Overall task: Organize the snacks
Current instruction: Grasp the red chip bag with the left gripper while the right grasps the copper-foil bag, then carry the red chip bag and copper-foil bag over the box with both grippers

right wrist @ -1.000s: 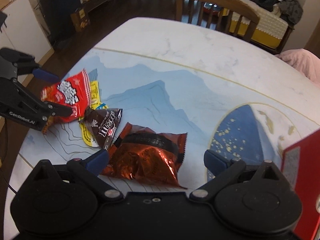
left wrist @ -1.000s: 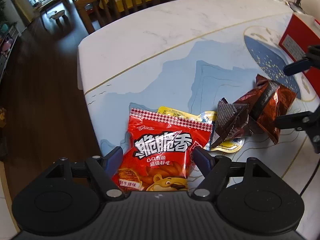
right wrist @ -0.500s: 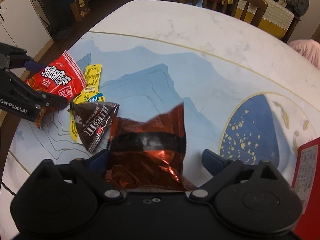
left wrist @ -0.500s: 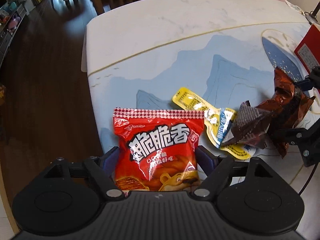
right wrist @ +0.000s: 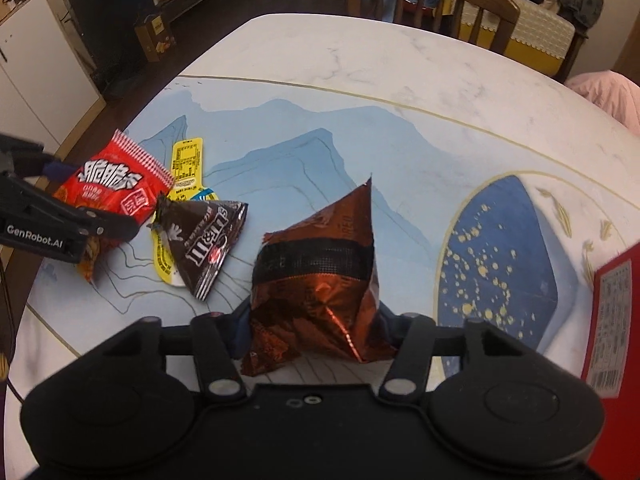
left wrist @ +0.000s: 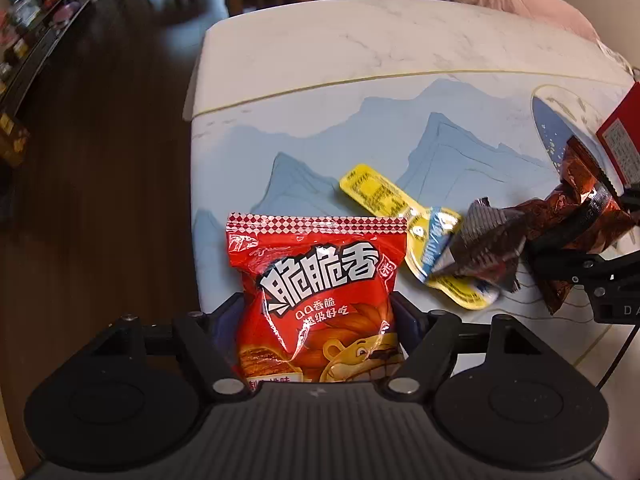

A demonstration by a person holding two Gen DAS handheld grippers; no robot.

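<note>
Left gripper (left wrist: pixel 318 320): fingers closing on the red snack bag (left wrist: pixel 316 296), clamped between them. Right gripper (right wrist: pixel 314 328): fingers closing on the crumpled brown foil packet (right wrist: pixel 320 280). Between the two pairs of fingers, on the surface (right wrist: pixel 360 80), lay a dark triangular packet (right wrist: pixel 204 240) atop a yellow sachet (right wrist: pixel 188 160).

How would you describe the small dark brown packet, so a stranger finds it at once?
On the painted table, look between the red snack bag and the coppery foil bag. The dark brown packet lies on a yellow sachet; only it is triangular.

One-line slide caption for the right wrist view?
Right gripper jaws closing on crinkled copper-brown foil snack bag above blue-patterned marble table.
</note>
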